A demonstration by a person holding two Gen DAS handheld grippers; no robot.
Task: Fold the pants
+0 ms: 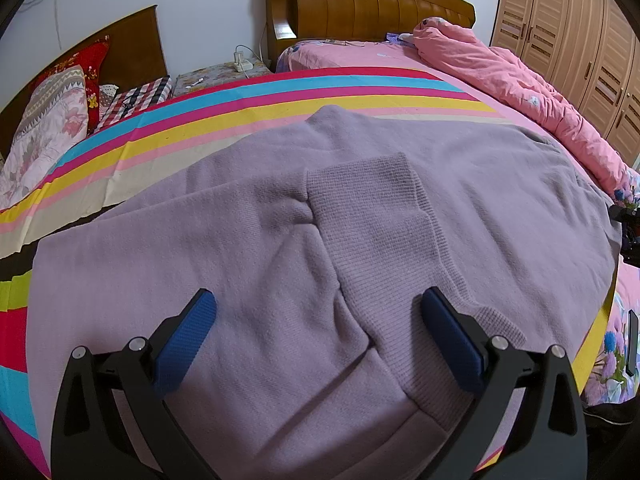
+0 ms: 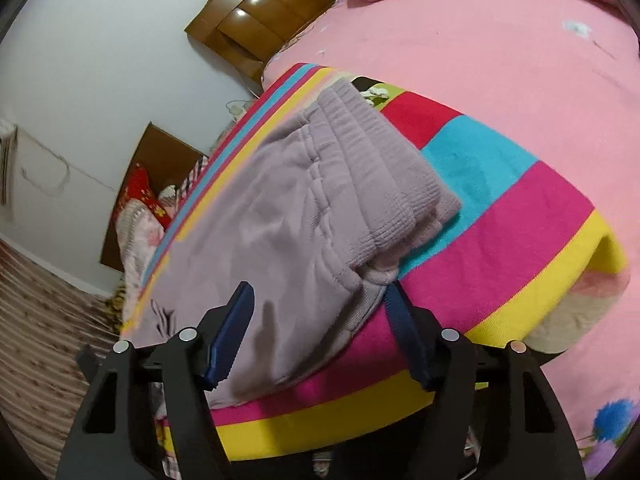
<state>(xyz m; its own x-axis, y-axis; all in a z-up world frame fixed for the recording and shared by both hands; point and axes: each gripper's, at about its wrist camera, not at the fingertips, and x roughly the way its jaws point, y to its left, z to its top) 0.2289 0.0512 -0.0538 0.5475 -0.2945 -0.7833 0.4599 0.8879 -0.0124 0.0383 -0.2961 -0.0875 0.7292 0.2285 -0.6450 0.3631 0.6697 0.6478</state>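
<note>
The lilac knit pants [image 1: 360, 200] lie spread on a striped blanket [image 1: 280, 92] on the bed, with a ribbed cuff [image 1: 372, 208] folded onto the body of the fabric. My left gripper [image 1: 320, 308] is open and empty, its blue pads just above the pants' near part. In the right wrist view the pants [image 2: 280, 208] show their ribbed waistband [image 2: 384, 176]. My right gripper [image 2: 320, 304] is open, its jaws on either side of the near corner of the waistband, not closed on it.
A pink quilt [image 1: 520, 80] is bunched along the bed's right side. A wooden headboard [image 1: 360, 4] stands at the back, a wardrobe [image 1: 580, 40] to the right. Pillows [image 1: 52, 120] lie on a second bed at left. The striped blanket's edge [image 2: 360, 420] hangs over the bedside.
</note>
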